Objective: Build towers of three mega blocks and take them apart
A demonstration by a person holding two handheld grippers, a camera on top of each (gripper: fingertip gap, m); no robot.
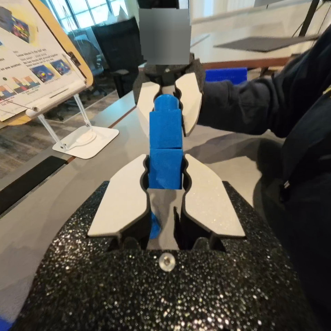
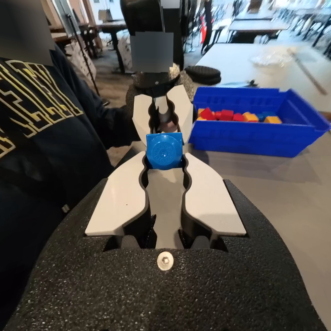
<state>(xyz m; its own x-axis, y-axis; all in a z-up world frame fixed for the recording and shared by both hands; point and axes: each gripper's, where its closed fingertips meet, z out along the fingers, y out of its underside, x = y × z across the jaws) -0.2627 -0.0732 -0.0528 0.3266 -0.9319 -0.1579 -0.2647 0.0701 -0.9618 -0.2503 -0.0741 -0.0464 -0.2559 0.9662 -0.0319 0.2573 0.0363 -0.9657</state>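
Two blue mega blocks [image 1: 165, 148] are joined end to end and held in the air between the two grippers, above the grey bench [image 1: 44, 206], so the work stands mid-cycle: either a tower is one block short of three, or a tower is partly taken apart. The pictures alone do not settle which. Either way, judging by the task, at least one more join or one more pull is left for this stack.

The left gripper [image 1: 165, 172] is closed on the near block of the pair, its white fingers [image 1: 125, 193] pressing the block's two flat sides close to the tips. The stack runs straight away from it, stud end pointing outward. The right gripper [image 2: 164, 161] meets it head-on and is clamped on the far block, whose round stud faces the right wrist camera and sits right at its fingertips. The seam between the two blocks lies in the gap between the two grippers.

A blue bin [image 2: 259, 139] stands on the bench toward its far side in the right wrist view, holding loose red, orange and blue blocks [image 2: 238, 115], the likely stock for a third piece. An instruction sheet on a white stand [image 1: 86, 141] sits by the bench's left edge.
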